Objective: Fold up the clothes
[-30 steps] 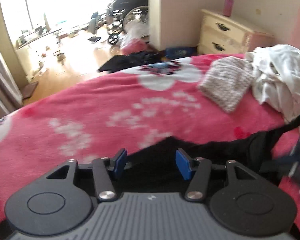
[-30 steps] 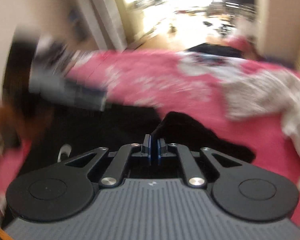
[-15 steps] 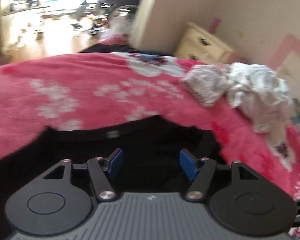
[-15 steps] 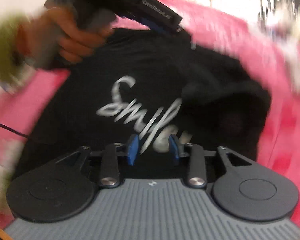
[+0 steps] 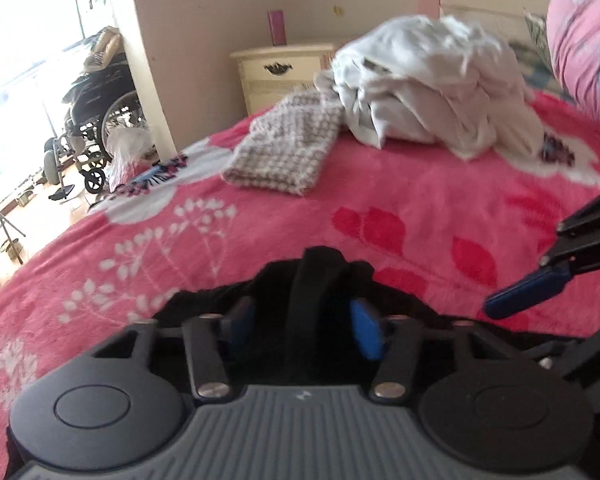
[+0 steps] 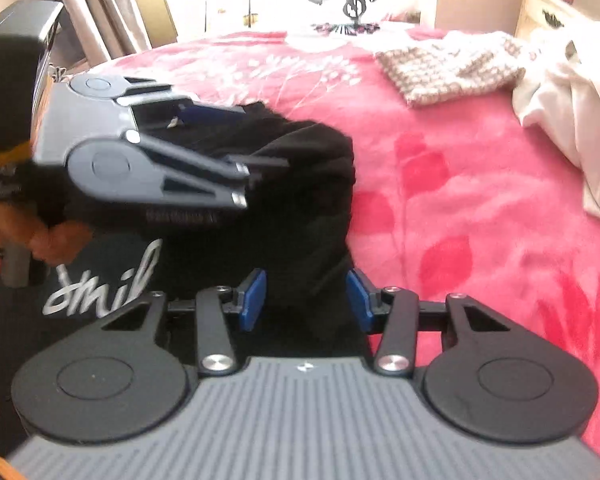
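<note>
A black shirt [image 6: 308,184] with white lettering [image 6: 104,288] lies bunched on the pink floral bedspread [image 5: 400,200]. My left gripper [image 5: 303,326] is low over the shirt's far edge. Its jaws are closing, and a raised fold of the black shirt [image 5: 314,280] stands between the blue pads, which are still apart from it. In the right wrist view the left gripper [image 6: 244,148] reaches in from the left, held by a hand [image 6: 40,236]. My right gripper [image 6: 307,302] is open over the shirt's right edge, with black cloth below and between its pads. Its blue finger [image 5: 524,294] shows at the right of the left wrist view.
A folded checked cloth [image 5: 288,152] and a heap of white clothes [image 5: 432,88] lie farther back on the bed. A pink pillow [image 5: 580,28] is at the far right. Beyond the bed stand a cream nightstand [image 5: 276,68] and a wheelchair [image 5: 96,100].
The left gripper dropped toward the shirt's edge and swung right; its pads stand a little closer. The right gripper went from shut to open and sank over the shirt's right side.
</note>
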Action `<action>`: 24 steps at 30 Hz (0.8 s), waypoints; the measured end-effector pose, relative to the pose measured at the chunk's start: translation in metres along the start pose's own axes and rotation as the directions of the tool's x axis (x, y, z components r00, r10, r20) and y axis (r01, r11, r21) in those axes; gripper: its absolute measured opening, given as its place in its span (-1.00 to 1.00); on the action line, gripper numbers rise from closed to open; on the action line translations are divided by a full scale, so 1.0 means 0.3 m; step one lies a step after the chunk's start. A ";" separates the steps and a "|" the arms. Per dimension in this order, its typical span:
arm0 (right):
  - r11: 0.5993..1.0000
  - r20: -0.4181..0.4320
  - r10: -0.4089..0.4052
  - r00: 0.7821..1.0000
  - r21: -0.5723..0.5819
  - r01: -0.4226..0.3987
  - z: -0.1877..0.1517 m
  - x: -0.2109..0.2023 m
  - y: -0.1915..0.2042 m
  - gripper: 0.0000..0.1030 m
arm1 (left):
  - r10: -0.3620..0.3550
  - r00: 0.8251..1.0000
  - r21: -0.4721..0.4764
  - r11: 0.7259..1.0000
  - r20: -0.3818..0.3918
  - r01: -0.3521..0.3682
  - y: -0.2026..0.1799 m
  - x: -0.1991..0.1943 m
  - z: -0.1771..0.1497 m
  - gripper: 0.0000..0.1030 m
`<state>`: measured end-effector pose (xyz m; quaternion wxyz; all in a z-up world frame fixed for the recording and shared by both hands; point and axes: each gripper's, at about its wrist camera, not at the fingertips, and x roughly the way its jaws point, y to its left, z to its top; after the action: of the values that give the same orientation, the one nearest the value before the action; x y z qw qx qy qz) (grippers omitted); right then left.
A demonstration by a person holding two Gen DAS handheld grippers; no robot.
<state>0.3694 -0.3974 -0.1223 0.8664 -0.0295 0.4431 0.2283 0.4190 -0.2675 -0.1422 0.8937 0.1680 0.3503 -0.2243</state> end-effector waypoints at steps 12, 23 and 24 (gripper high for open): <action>0.985 0.049 0.017 0.999 -0.171 -0.009 -0.111 0.067 0.029 -0.18 | -0.254 0.966 -0.791 0.581 0.045 0.190 0.513 0.090 -0.175 -0.95; 0.974 0.113 0.036 0.993 -0.224 -0.010 -0.150 0.071 0.034 -0.17 | -0.081 0.995 -0.329 0.939 0.059 0.096 0.289 -0.041 0.062 -0.02; 0.973 0.116 0.035 0.993 -0.230 -0.007 -0.151 0.074 0.035 -0.17 | -0.067 0.997 -0.238 0.969 0.039 0.074 0.230 -0.025 0.090 -0.01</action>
<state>0.3419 -0.3912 -0.1655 0.8797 -0.1110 0.3613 0.2885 0.4648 -0.2198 -0.1083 0.9041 0.0433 0.3669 -0.2148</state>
